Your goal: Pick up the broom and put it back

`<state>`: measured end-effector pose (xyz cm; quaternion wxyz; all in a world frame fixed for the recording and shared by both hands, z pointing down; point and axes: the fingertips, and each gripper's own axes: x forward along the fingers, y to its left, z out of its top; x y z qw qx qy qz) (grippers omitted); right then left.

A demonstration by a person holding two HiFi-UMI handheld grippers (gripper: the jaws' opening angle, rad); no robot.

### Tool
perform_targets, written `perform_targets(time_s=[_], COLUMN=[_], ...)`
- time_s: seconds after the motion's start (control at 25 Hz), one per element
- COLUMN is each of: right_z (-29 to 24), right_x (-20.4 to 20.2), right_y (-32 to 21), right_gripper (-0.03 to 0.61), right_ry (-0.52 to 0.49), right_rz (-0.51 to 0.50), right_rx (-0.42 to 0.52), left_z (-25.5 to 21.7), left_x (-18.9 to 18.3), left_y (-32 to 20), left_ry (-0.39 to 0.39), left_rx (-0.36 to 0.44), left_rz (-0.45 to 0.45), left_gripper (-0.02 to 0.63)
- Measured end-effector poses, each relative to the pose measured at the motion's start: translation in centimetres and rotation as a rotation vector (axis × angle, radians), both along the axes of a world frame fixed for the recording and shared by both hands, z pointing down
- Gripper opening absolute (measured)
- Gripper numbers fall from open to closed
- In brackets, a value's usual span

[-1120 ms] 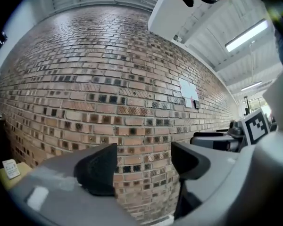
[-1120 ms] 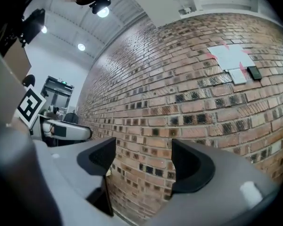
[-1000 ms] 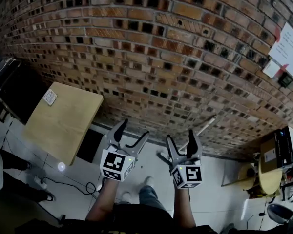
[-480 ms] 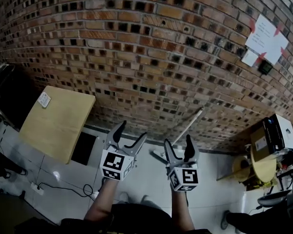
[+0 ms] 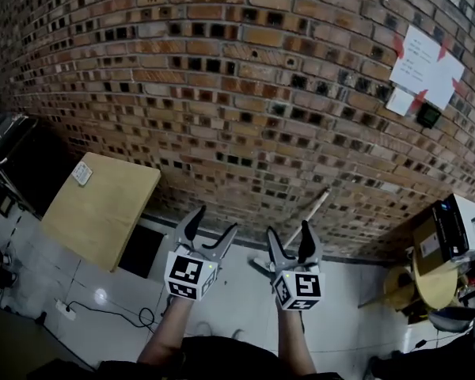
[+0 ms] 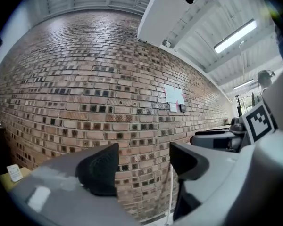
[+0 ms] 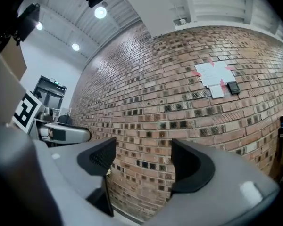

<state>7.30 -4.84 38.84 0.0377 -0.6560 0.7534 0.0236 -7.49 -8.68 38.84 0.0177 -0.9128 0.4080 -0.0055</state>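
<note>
Brown brick wall (image 5: 222,93) straight ahead. Leaning on it, low down near the floor: broom (image 5: 315,209) with a white stick, just past the right gripper (image 5: 289,233). Beside that, left gripper (image 5: 213,222). Both with jaws wide apart, holding nothing. Wooden table (image 5: 103,200) off to the left. White papers (image 5: 422,70) stuck high on the bricks.

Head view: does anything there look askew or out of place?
Only the broom: its handle leans slanted against the brick wall, and its lower part runs behind the right claw. Nothing looks spilled or damaged.
</note>
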Motion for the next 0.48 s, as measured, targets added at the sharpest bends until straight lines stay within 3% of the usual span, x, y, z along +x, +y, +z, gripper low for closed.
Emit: perform_targets(time_s=[0.48], right_z=[0.4], right_x=[2.0], right_y=[0.4], right_gripper=[0.359], right_ry=[-0.015], right_rz=[-0.025], right_rx=[-0.016], left_z=[0.7], left_x=[1.9], left_y=[0.5], left_ry=[-0.012], left_rx=[-0.014], left_rz=[-0.010], left_gripper=[0.337])
